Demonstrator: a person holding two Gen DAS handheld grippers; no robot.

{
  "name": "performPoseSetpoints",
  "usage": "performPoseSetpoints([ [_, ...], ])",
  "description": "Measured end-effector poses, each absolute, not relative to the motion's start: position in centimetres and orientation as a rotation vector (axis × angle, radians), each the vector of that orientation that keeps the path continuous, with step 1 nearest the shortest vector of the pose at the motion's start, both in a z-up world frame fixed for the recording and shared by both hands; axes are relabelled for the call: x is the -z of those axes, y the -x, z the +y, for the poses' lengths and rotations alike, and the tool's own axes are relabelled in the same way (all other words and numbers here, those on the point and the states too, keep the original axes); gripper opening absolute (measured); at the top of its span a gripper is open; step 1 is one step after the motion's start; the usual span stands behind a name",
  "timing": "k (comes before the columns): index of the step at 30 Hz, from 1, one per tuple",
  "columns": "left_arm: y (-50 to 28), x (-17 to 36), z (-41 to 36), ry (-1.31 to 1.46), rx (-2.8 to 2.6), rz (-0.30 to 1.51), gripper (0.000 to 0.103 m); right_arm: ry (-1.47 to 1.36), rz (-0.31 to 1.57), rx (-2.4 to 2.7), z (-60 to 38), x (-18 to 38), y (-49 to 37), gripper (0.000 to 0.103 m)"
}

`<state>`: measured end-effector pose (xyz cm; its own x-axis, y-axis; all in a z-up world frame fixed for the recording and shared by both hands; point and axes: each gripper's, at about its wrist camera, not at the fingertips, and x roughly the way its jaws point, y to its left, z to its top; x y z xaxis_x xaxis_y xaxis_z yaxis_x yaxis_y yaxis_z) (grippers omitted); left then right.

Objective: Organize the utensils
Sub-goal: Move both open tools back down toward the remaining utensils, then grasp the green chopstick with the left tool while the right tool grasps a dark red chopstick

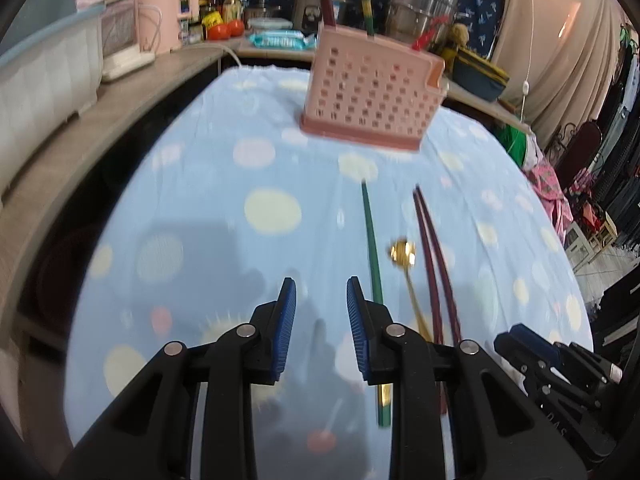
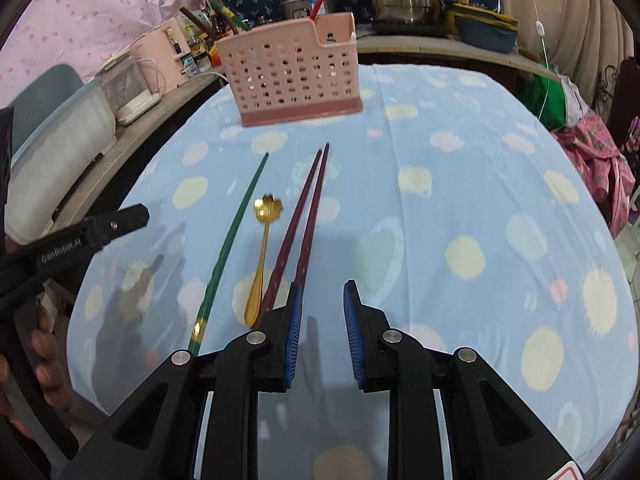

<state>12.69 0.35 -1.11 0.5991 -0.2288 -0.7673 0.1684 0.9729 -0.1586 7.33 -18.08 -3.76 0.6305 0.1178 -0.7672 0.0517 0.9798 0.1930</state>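
Right wrist view | right gripper jaws spread, empty | maroon chopsticks beside left jaw | left gripper jaws spread, empty | green chopstick beside right jaw

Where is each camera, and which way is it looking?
Left wrist: on the left gripper, looking down along its fingers at the cloth; the right gripper peeks in.
Right wrist: on the right gripper; the left gripper and a hand show.
Shared: pink basket, green chopstick, gold spoon, maroon chopsticks.
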Motion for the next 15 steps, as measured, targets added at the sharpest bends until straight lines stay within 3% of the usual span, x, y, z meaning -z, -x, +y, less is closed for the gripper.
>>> performPoseSetpoints([
  [15,-8.8,4.3,-1.7,0.028,0.293,0.973,0.025,-0.216,0.949,-0.066,-16.4,6.1,-5.8,0.022],
])
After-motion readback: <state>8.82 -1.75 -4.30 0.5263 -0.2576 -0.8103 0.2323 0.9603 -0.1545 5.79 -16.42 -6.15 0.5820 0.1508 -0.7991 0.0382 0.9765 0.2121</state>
